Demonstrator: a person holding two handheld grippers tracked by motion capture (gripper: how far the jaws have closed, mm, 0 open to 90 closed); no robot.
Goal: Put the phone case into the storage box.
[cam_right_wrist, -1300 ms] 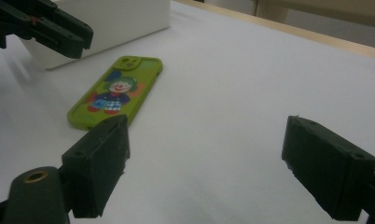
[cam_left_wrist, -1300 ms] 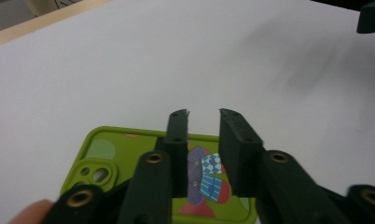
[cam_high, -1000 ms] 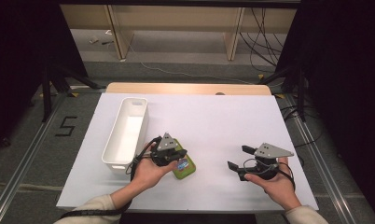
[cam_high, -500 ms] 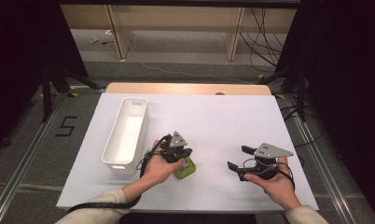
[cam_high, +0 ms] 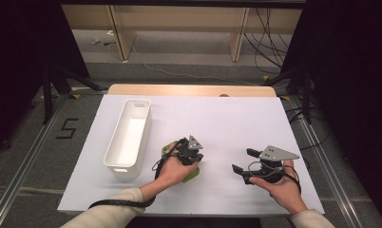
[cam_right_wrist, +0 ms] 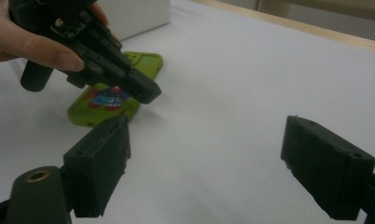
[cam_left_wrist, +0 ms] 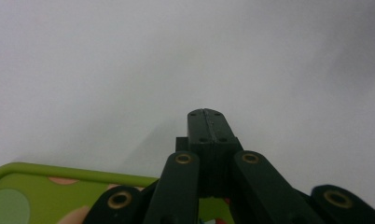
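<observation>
**Closed left gripper over the green case, right gripper spread wide**

From the high view, the left gripper [cam_high: 193, 153] sits in the person's left hand [cam_high: 172, 169] near the middle of the white table [cam_high: 217, 118], directly over a flat green case [cam_high: 191, 174] whose edges peek out on both sides of the hand. A white bin [cam_high: 128, 137] stands just beside them on the left, long side toward the case (its inside looks bare white). The right gripper [cam_high: 243, 162] is held in the right hand [cam_high: 279, 187], well apart from the case, with its jaws pointing left and spread.

In the left gripper view, the two black jaws meet flush along a single seam, clenched together with nothing between them. The tips hang above bare table, and the green case [cam_left_wrist: 45, 193] lies low at the left, beside and under the jaw arms; whether anything touches it cannot be told.

In the right gripper view, its own jaws stand far apart, released, with open table between them. Beyond them the left gripper [cam_right_wrist: 146, 93] slants down over the green case [cam_right_wrist: 106, 107], which lies flat with a coloured print on its face, the bin [cam_right_wrist: 134, 16] behind it.
</observation>
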